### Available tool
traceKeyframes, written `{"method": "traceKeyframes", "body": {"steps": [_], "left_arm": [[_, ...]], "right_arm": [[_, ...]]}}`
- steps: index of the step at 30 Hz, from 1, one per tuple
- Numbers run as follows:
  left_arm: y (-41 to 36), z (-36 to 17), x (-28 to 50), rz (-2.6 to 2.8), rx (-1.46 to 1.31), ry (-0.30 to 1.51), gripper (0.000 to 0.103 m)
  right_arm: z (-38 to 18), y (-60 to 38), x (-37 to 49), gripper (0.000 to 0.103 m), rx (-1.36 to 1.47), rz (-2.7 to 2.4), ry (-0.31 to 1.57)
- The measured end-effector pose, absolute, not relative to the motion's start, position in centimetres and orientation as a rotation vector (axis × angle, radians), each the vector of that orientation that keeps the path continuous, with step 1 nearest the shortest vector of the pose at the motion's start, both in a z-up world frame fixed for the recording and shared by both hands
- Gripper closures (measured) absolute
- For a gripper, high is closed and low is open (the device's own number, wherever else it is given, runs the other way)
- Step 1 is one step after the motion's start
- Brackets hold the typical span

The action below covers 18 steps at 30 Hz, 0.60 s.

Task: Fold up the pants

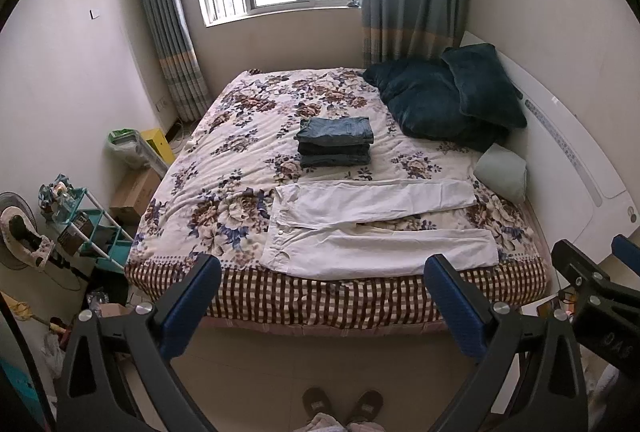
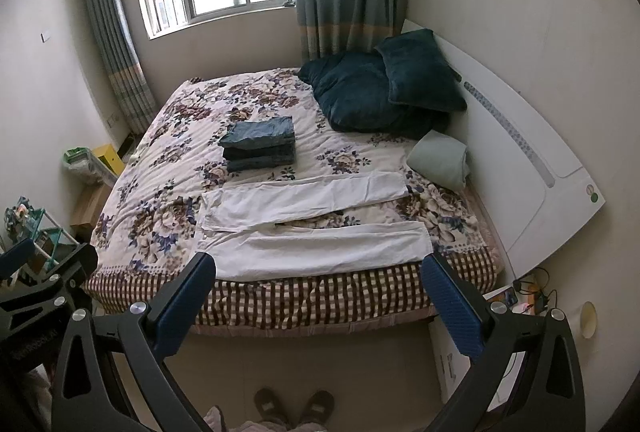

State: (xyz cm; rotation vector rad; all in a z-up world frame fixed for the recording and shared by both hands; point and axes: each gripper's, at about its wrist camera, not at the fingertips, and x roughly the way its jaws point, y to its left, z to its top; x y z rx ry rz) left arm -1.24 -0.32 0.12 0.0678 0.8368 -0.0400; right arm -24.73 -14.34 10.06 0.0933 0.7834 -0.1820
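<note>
White pants (image 1: pixel 372 228) lie spread flat near the bed's front edge, waist to the left, both legs running right and slightly apart; they also show in the right wrist view (image 2: pixel 316 228). My left gripper (image 1: pixel 322 272) is open and empty, held in front of the bed above the floor, short of the pants. My right gripper (image 2: pixel 320 272) is open and empty too, beside the left one; part of it shows in the left wrist view (image 1: pixel 592 272).
A stack of folded jeans (image 1: pixel 335 140) sits mid-bed on the floral bedspread (image 1: pixel 224 159). Dark teal pillows (image 1: pixel 448 99) and a pale green pillow (image 1: pixel 502 171) lie against the white headboard (image 1: pixel 568 159). Shelf and boxes (image 1: pixel 96 232) crowd the left floor. My slippers (image 1: pixel 340 406) stand below.
</note>
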Motion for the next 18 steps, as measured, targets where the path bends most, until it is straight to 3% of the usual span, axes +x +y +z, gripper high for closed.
{"method": "traceKeyframes", "body": {"steps": [18], "left_arm": [[-0.9, -0.3, 0.5, -0.043, 0.065, 0.836, 0.0]], "right_arm": [[10.2, -14.7, -24.5, 0.0, 0.097, -0.178, 0.784]]}}
